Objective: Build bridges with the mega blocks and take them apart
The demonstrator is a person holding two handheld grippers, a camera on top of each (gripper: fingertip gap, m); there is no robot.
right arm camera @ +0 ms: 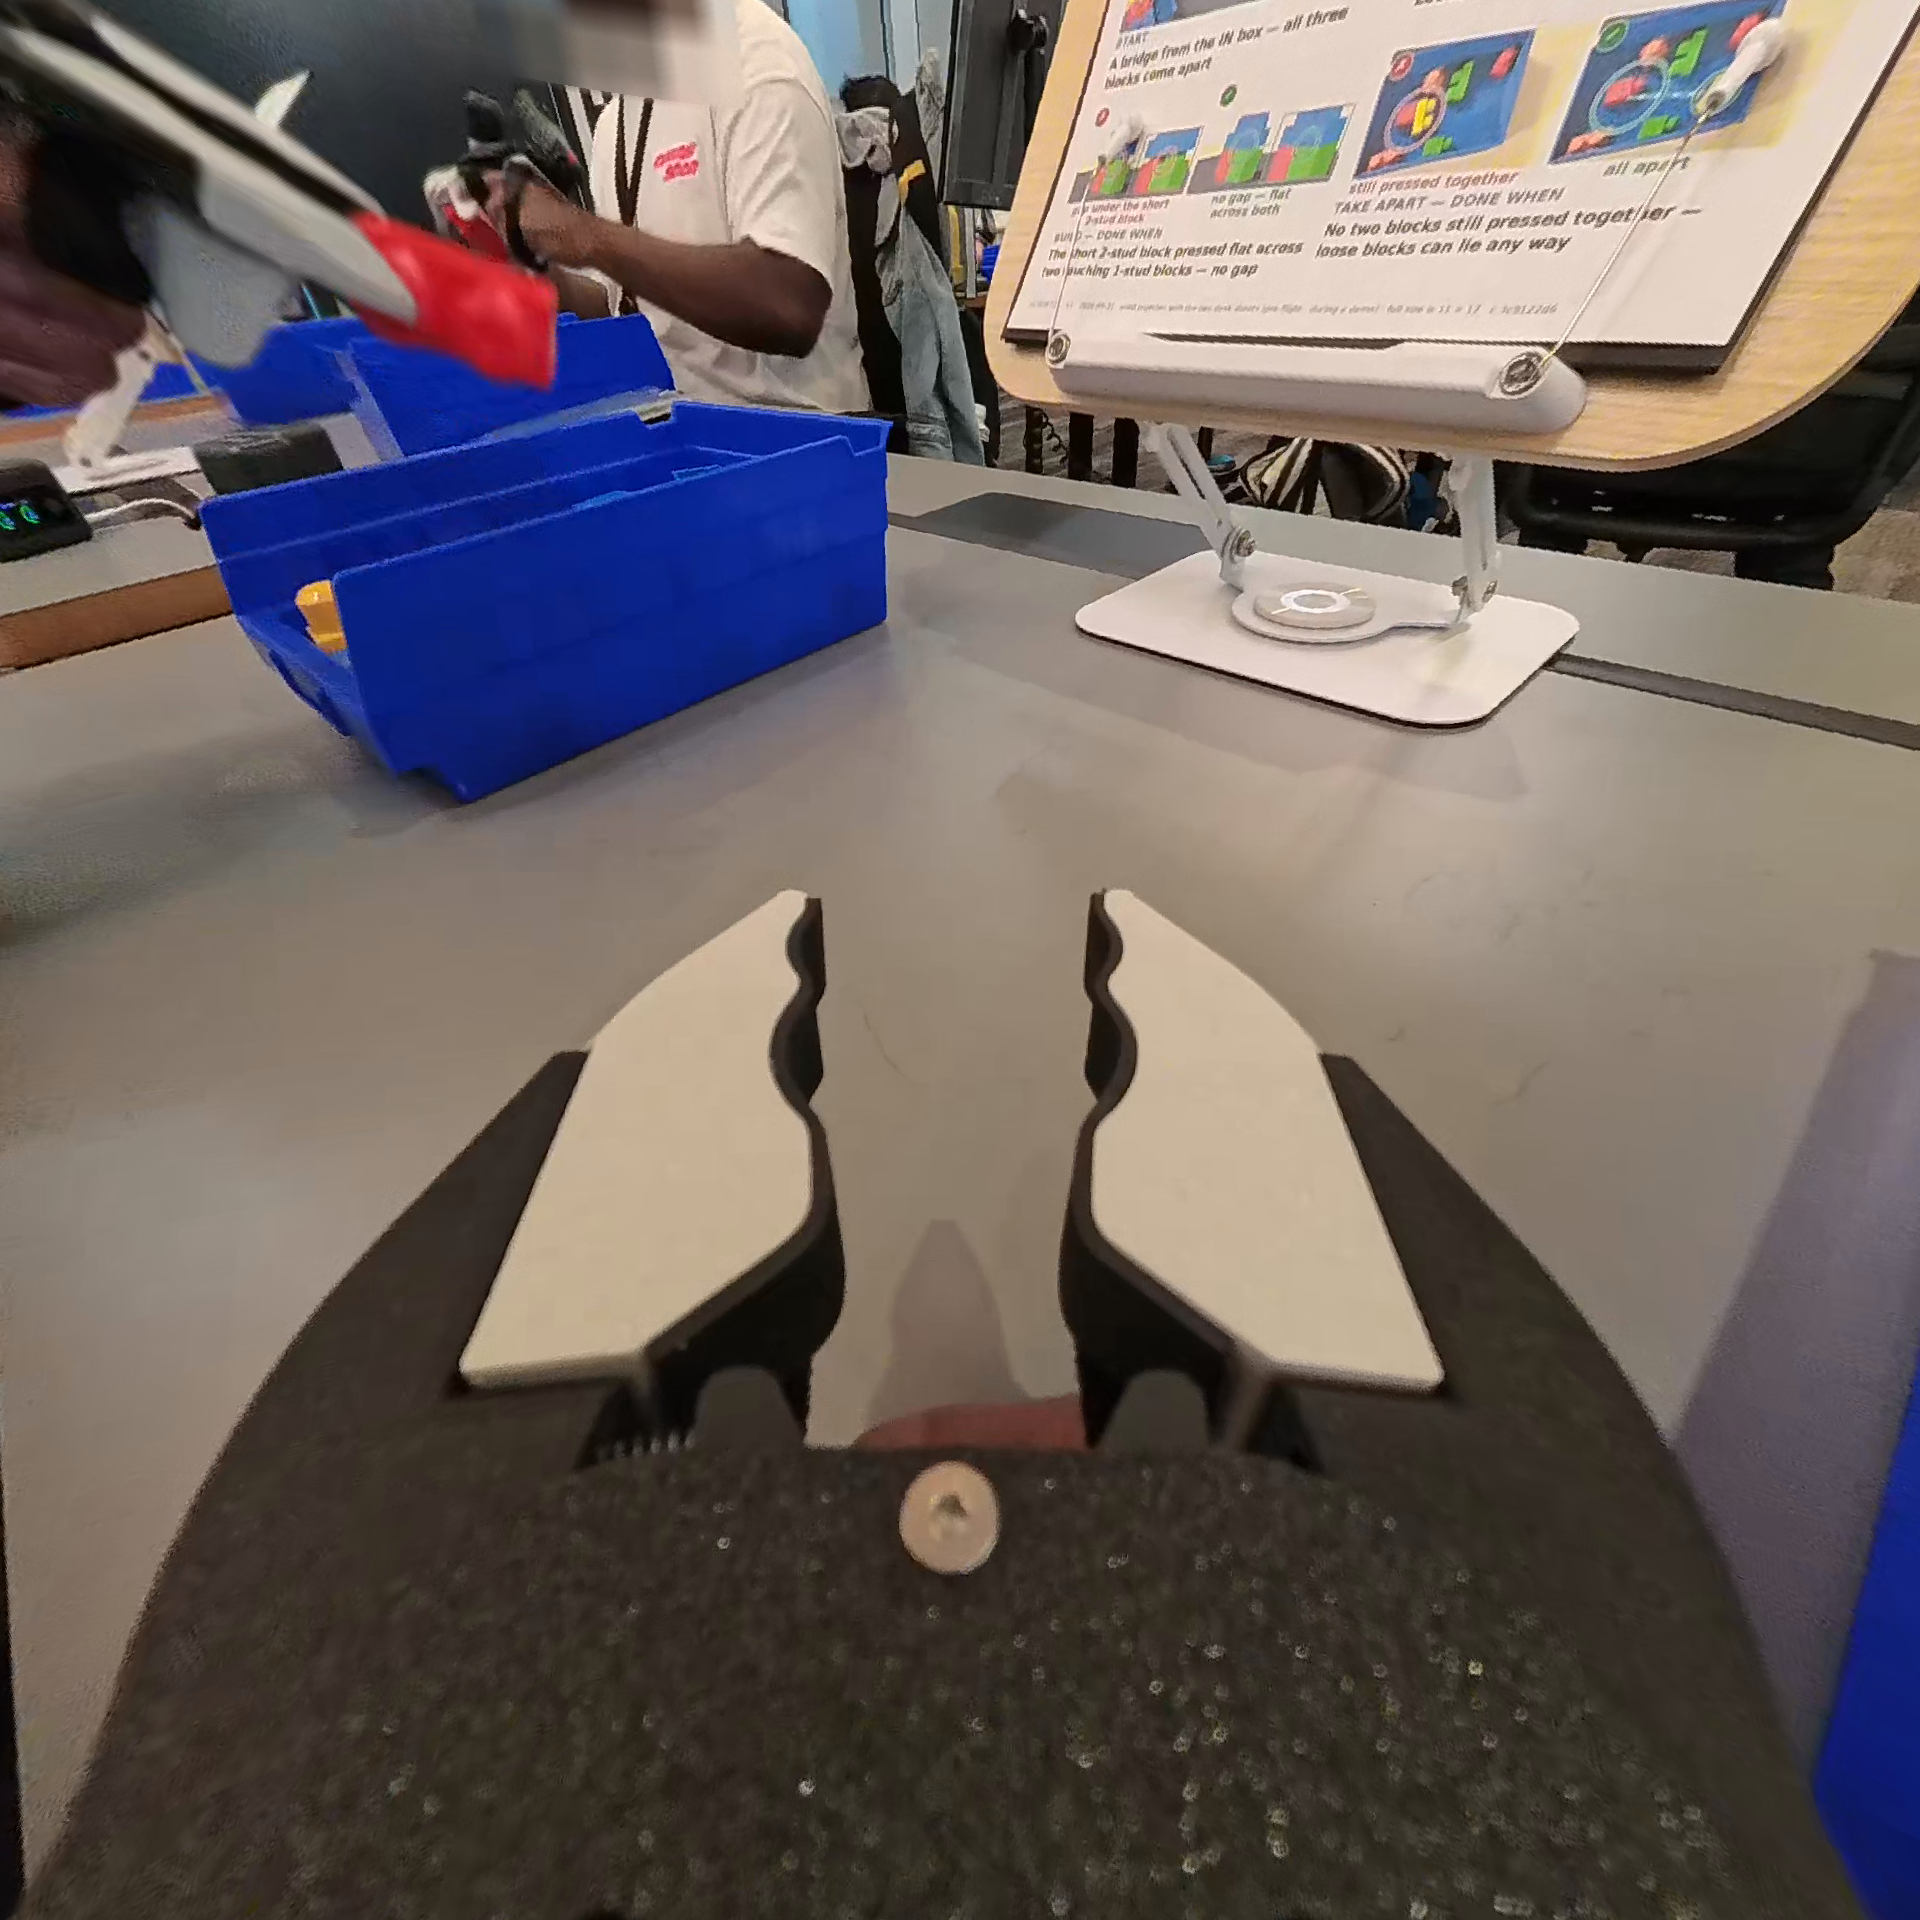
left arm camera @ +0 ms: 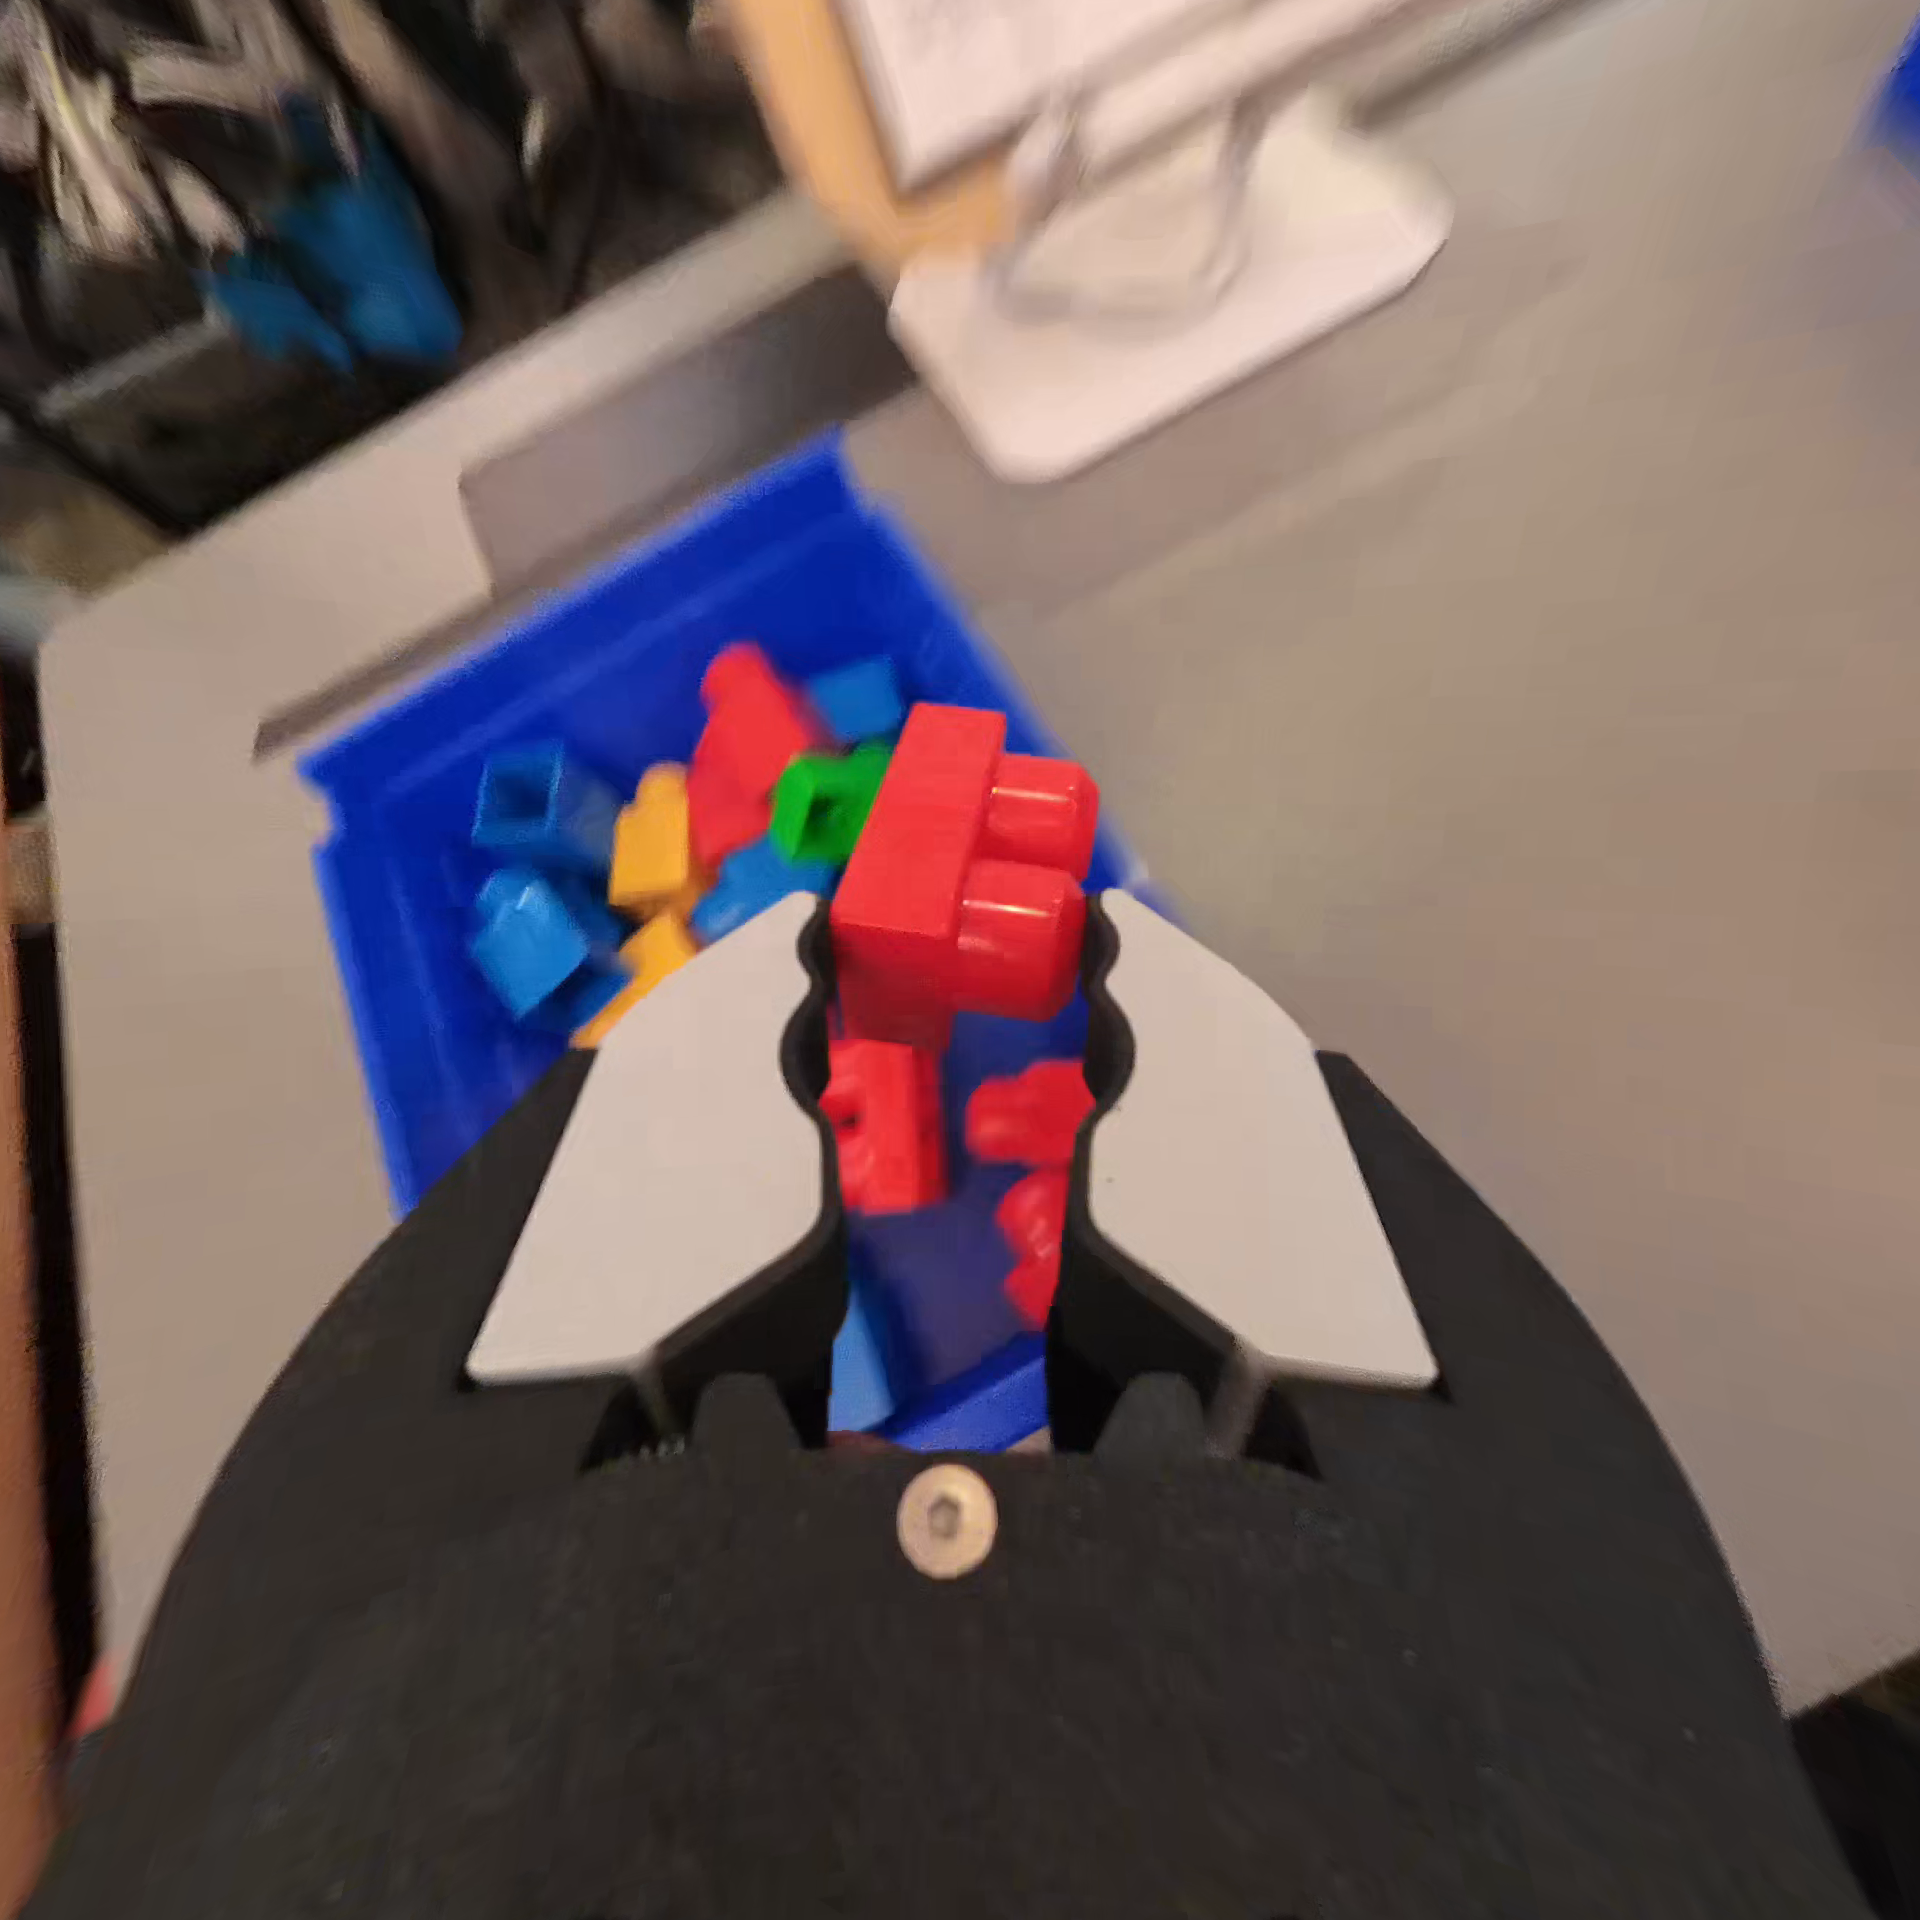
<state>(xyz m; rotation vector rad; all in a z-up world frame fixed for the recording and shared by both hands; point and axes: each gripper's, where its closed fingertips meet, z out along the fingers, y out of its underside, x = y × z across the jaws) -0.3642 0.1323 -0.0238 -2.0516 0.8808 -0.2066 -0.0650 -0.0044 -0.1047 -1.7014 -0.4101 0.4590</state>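
Far left: blue plastic bin [left arm camera: 582, 665] packed with loose red, blue, yellow and green blocks, sitting near the grey tabletop's [right arm camera: 1351, 935] left edge. Right above it, left gripper [left arm camera: 956, 914] clamped on a red two-stud plastic block [left arm camera: 956, 883], pinched near the tips with studs pointing right. Looks like a carry-out step, so best to lift clear of the bin walls before swinging across, and keep the squeeze steady. Centre: loads of bare table, easy landing zone. Right gripper [right arm camera: 956, 904] hanging wide apart, holding nothing, just over the table. Further right: white stand base [right arm camera: 1330, 644] under the tilted instruction board [right arm camera: 1455, 208], worth staying clear of.
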